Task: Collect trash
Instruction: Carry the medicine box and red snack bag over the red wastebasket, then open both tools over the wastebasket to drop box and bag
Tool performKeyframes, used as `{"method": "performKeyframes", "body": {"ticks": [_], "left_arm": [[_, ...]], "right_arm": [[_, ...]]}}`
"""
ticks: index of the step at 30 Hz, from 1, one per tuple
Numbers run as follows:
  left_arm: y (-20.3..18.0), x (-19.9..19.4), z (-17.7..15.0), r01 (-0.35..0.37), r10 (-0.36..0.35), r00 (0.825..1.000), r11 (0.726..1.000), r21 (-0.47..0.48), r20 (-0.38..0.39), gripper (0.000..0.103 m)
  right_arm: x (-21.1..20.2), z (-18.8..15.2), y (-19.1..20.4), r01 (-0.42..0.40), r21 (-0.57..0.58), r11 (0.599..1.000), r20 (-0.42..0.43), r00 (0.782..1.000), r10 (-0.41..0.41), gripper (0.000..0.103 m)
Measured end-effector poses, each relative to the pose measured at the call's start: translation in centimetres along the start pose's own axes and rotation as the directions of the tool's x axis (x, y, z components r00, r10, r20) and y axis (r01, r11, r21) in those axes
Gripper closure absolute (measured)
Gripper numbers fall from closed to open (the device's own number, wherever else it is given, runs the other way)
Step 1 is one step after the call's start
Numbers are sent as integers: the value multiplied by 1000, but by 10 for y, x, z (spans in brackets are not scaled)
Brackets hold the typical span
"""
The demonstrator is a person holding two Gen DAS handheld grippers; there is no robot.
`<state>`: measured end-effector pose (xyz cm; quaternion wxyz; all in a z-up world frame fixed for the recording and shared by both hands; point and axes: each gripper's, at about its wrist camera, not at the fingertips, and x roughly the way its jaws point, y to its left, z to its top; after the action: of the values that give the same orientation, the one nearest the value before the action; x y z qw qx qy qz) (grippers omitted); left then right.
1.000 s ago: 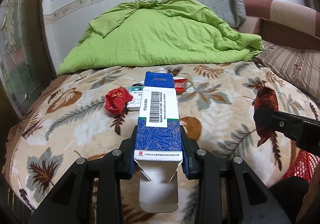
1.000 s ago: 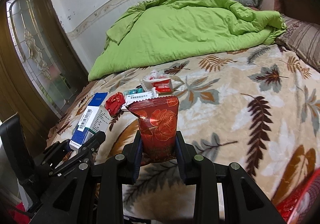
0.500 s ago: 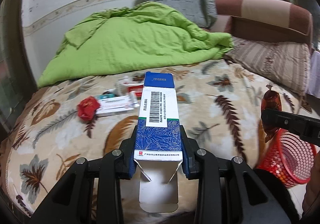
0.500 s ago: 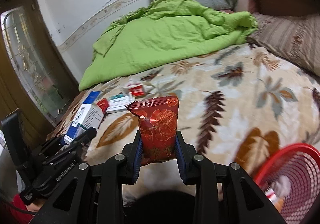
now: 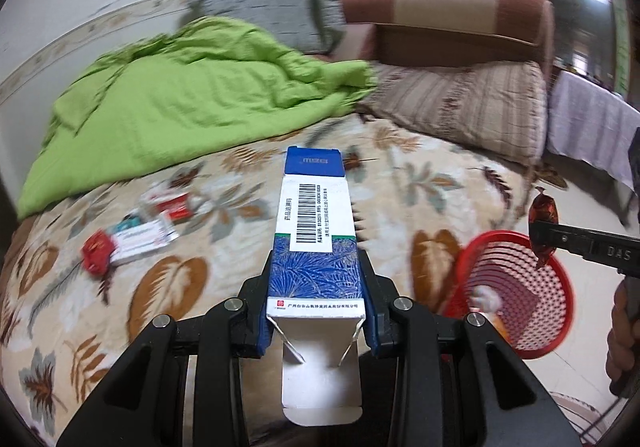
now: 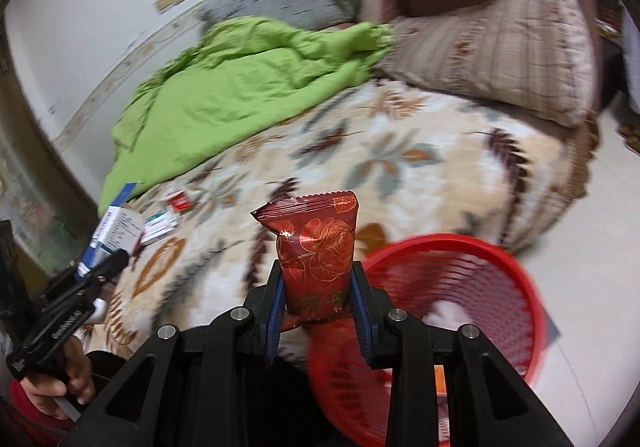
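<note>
Bed (image 5: 240,243) litter; basket (image 6: 460,259) near; each hand-held gripper pinching: box (image 5: 316,231), wrapper (image 6: 316,247).

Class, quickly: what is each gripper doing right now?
Left gripper: shut on the blue medicine box.
Right gripper: shut on the red snack packet.
</note>
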<state>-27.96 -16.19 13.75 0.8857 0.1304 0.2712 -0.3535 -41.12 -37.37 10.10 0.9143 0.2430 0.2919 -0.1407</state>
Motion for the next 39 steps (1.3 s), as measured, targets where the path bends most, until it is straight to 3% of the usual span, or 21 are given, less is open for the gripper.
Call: {"method": "performKeyframes", "body": {"ticks": [5,9,15,26,27,29,31,34,39], "left_arm": [[-42,6,14,117,-116,993,991,65,-18,70],[-81,13,22,238,-231,970,965,111,-71,70],[-129,25,17,325,-303,942,930,169,-143,70],[-160,48,15,399,-359,905,902,163,-228,69],[-162,51,16,406,-365,900,901,155,-239,64],[-162,54,18,422,-381,890,896,136,-249,48],[-161,54,19,424,-386,890,896,130,-241,39],[-157,52,21,425,-390,891,897,124,-234,39],[-134,51,26,389,-365,907,918,82,-211,38]], "right_arm": [[-22,-2,-36,52,66,996,12,999,-53,70],[-30,-4,-53,63,106,992,17,998,-65,70],[-32,-7,-71,70,152,986,17,997,-74,70],[-19,-15,-93,76,197,977,-18,997,-73,67],[-19,-15,-94,77,197,977,-23,997,-74,67],[-18,-15,-95,80,199,977,-27,997,-76,54],[-20,-15,-95,84,196,977,-17,996,-83,52],[-21,-14,-94,93,193,977,-10,996,-93,51],[-23,-9,-89,88,188,978,-3,996,-89,50]]}}
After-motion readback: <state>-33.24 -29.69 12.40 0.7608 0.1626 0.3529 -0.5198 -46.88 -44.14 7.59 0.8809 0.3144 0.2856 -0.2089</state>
